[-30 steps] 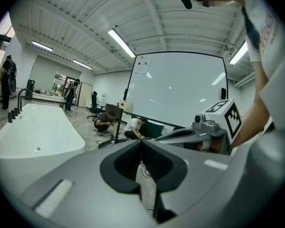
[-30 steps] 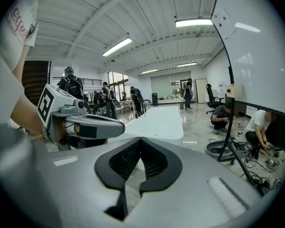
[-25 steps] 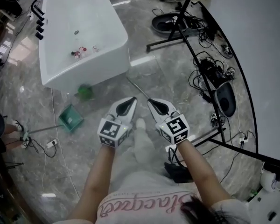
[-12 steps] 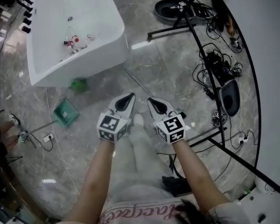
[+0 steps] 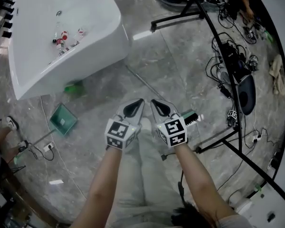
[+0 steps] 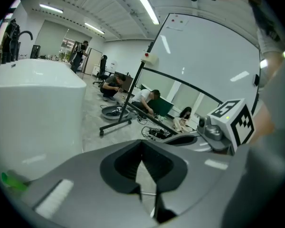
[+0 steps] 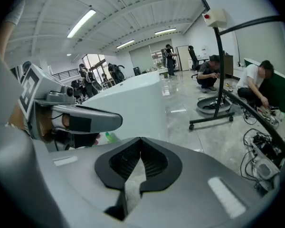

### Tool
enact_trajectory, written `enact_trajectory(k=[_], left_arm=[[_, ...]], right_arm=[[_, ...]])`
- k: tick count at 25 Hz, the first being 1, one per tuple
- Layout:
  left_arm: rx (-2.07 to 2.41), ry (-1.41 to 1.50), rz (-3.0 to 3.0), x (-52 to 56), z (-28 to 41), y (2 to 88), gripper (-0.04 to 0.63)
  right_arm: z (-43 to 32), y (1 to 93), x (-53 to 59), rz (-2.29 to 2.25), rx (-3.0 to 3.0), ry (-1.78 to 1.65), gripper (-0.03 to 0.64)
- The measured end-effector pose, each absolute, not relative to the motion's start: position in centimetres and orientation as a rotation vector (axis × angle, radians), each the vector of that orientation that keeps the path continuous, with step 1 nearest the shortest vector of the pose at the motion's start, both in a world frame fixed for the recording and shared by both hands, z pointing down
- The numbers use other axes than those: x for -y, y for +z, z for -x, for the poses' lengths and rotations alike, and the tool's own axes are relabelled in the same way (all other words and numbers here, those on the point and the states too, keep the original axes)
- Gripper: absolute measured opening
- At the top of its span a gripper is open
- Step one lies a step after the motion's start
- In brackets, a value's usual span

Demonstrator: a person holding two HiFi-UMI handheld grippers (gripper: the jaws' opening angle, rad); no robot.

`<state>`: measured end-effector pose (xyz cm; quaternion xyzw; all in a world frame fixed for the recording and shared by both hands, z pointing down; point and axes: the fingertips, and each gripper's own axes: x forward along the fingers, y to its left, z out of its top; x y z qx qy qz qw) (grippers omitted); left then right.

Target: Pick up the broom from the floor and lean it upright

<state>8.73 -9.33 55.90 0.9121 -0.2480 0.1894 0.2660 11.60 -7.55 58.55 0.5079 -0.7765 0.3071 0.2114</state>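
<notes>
The broom lies flat on the grey marble floor. Its thin metal handle [image 5: 141, 83] runs from near the tub down under my grippers, and its dark green head [image 5: 192, 116] shows just right of my right hand. In the head view my left gripper [image 5: 138, 102] and right gripper [image 5: 154, 102] hang side by side above the handle, tips close together. Both are shut with nothing between the jaws. The left gripper view shows its own jaws [image 6: 142, 142] meeting, with a thin metal line of the handle below them. The right gripper's jaws [image 7: 140, 139] are also closed and empty.
A white bathtub [image 5: 61, 37] stands at the upper left, with a green dustpan [image 5: 62, 119] and a small green object [image 5: 74, 88] beside it. A black wheeled stand [image 5: 199, 13] and tangled cables [image 5: 232, 61] fill the right side. People sit on the floor [image 7: 256, 82] farther back.
Both grippers have sunk toward the floor, still side by side and shut. The broom head has come into sight beside the right gripper.
</notes>
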Motion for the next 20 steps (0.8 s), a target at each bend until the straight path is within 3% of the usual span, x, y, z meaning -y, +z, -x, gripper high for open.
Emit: enact_trajectory(k=[10, 20], left_arm=[[0.567, 0.665, -2.471, 9.9, -6.6, 69.3, -0.001], [0.436, 0.675, -2.492, 11.1, -9.2, 77.8, -0.001]], right_arm=[[-12.2, 73.7, 7.9, -1.379, 1.953, 0.869, 0.043], [-13.3, 89.0, 7.0, -1.154, 1.756, 0.844, 0.089]])
